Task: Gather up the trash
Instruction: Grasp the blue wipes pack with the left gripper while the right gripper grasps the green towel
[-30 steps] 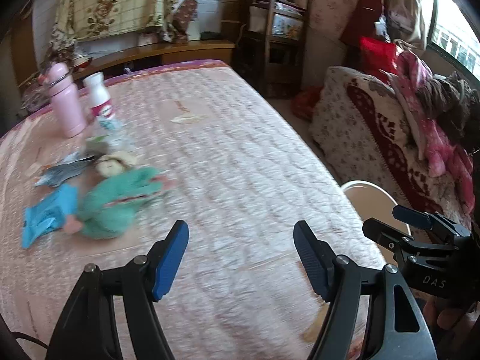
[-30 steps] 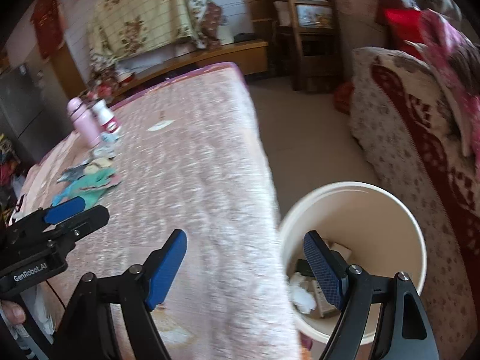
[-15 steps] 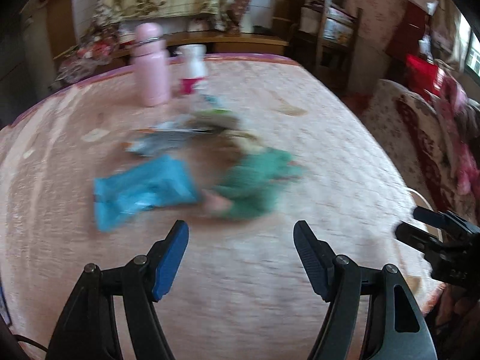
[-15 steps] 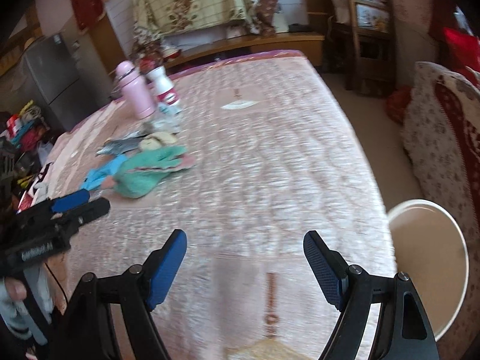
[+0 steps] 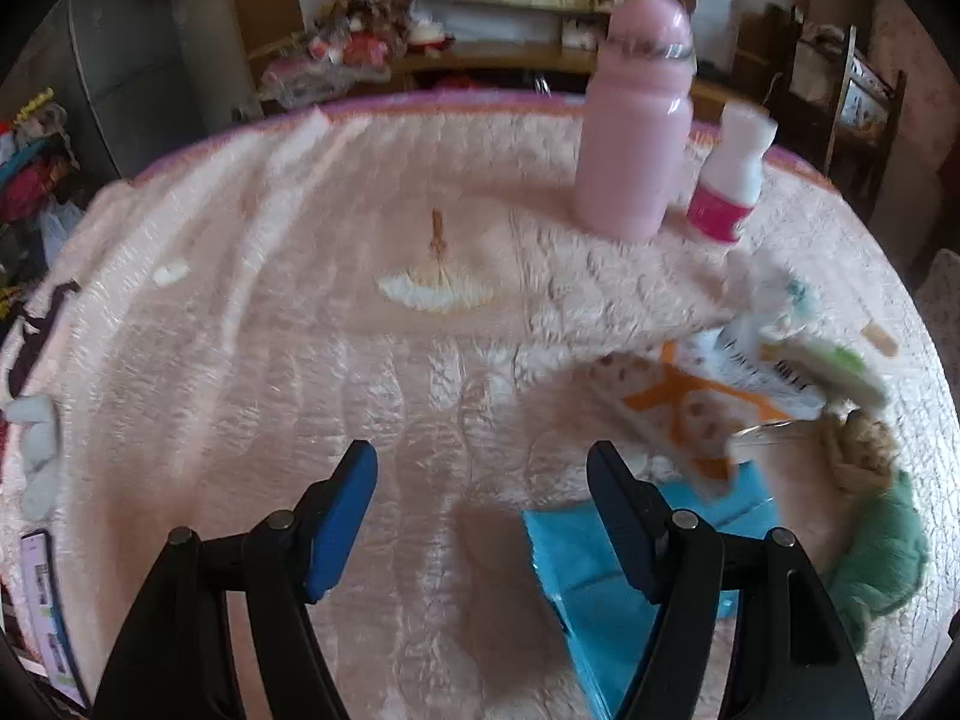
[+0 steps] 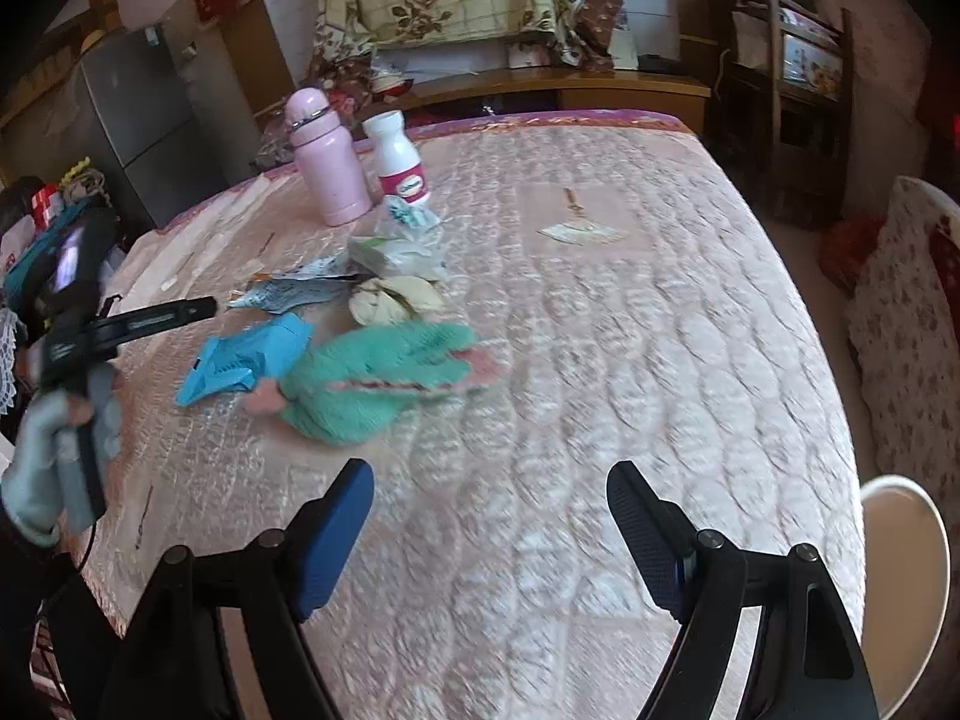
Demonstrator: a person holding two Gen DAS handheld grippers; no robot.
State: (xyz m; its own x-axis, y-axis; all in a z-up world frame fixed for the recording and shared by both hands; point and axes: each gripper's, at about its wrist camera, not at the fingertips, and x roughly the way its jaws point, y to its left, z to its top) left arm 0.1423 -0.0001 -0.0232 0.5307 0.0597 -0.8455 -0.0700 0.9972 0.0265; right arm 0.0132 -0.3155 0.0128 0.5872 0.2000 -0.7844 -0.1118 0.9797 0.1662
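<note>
The trash is gathered in 1 loose cluster on the quilted bed (image 6: 600,360): a blue wrapper (image 5: 600,558), an orange-patterned wrapper (image 5: 678,414), a silver printed packet (image 6: 294,291), a white-and-green tissue pack (image 6: 390,255) and a crumpled beige wad (image 6: 393,300). A white bin (image 6: 912,546) shows at the lower right edge of the right wrist view, beside the bed.

The main risk is judged to be a wrong pick. A green plush toy (image 6: 384,378) lies touching the blue wrapper and just beside the wad, so it could be caught together with the trash or dragged across the quilt. The wrappers are thin and lie flat on a soft, yielding cover, so a fold of quilt could be pinched with them, or the film could slip out. A pink bottle (image 6: 327,162) and a white bottle (image 6: 399,165) stand upright just behind the cluster and could be knocked over by a careless sweep. Both views are motion-blurred, so placement may be imprecise.

The left gripper (image 5: 483,510) is spread wide and holds nothing; its right finger overlaps the blue wrapper in the left wrist view, but contact cannot be confirmed. The right gripper (image 6: 489,528) is also spread wide and empty, above bare quilt and apart from the toy.
</note>
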